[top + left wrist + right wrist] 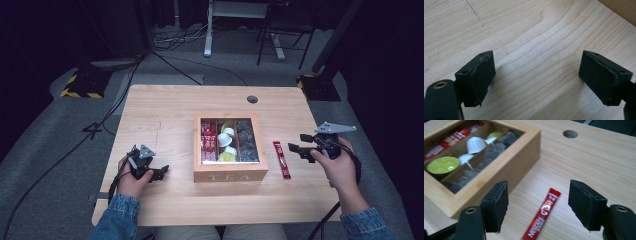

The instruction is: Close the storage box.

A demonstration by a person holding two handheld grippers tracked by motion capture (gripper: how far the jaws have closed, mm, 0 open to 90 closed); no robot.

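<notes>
Right claw [301, 145] hangs over the worktop [165, 115] just right of the red sachet [281, 159], jaws wide apart, nothing between the pads. In the right gripper view the sachet [541, 216] lies flat on the wood below the gap between the jaws, untouched, lettering up. It lies just right of the tea box [230, 172], parallel to its side wall, not touching. The box is open-topped with three compartments: red sachets left, white and green capsules middle, dark tea bags right. Left claw [159, 173] rests low on the worktop left of the box, jaws wide, empty, only bare wood between the pads [482, 80].
</notes>
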